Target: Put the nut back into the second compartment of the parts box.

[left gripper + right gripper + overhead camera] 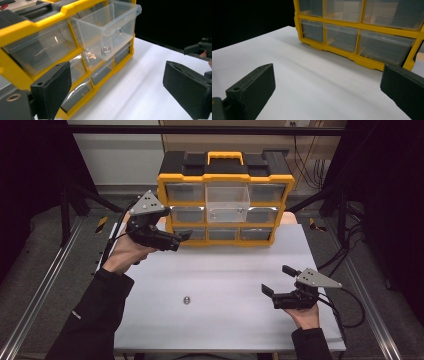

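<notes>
Forearms in dark sleeves come up from the bottom of the high view, one gripper each. Our left gripper (184, 236) sits upper left of centre, just beside the left edge of the yellow organizer (225, 210), jaws spread and holding nothing. In the left gripper view the pads (53, 87) stand wide apart with the cabinet front between and beyond them. Our right gripper (277, 280) hovers lower right over the table, jaws also spread, empty.

Task read, as a judgement: we're sorting small hardware into the organizer.
- Done: top-middle drawer (227, 200) is pulled out; one small metal part (106, 49) already lies on its floor, seen through the clear wall in the left gripper view.
- Left: a small metal nut (187, 299) lies alone on the table, lower centre of the high view, well apart from both grippers. It needs picking, dropping in, then the drawer pushed shut. Roughly midway.

Other drawers look closed; we can't tell their contents.

Surface: flat white tabletop (225, 270), matte, bare apart from the nut and organizer. Room: dark, black frame rails at both sides, grey floor, cables trailing at upper right, pale wall behind the organizer.
</notes>
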`<state>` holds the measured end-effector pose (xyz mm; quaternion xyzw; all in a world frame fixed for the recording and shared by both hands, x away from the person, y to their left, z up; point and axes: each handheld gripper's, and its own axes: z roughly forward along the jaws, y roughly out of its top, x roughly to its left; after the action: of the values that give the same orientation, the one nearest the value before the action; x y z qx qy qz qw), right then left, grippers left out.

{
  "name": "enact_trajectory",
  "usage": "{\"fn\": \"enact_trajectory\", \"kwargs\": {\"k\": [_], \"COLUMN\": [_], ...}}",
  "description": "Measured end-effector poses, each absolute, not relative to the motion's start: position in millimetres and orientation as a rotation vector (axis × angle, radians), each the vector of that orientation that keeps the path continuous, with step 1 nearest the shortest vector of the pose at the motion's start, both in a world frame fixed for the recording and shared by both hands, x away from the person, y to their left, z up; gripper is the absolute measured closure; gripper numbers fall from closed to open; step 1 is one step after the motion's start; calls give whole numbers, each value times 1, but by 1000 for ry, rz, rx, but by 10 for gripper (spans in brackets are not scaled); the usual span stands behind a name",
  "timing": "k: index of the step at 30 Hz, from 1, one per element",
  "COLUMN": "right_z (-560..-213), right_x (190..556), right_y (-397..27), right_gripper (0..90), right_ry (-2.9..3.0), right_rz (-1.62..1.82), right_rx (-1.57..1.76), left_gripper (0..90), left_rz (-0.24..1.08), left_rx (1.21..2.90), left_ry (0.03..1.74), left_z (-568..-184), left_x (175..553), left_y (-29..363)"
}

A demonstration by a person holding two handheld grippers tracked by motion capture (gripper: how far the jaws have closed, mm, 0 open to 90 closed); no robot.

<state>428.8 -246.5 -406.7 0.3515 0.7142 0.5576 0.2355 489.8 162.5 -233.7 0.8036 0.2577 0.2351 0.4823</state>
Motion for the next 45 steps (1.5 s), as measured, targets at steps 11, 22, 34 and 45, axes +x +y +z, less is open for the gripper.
{"fn": "enact_trajectory", "kwargs": {"k": [11,22,34,45], "right_z": [-408,-408,-408,-408], "right_x": [430,430,430,430], "right_y": [-245,-245,-245,-245], "right_gripper": [3,3,3,3], "right_ry": [1965,1966,1967,1968], "right_rz": [1526,1523,1521,1522], "right_rx": [963,963,966,967], "left_gripper": [71,64,64,58], "left_rz": [576,572,544,488], "left_rx": [1968,1988,2034,2108], "left_ry": [654,648,648,692], "left_z": [-262,-287,-327,-366], "left_x": [474,456,447,452], "left_y": [184,188,187,185]}}
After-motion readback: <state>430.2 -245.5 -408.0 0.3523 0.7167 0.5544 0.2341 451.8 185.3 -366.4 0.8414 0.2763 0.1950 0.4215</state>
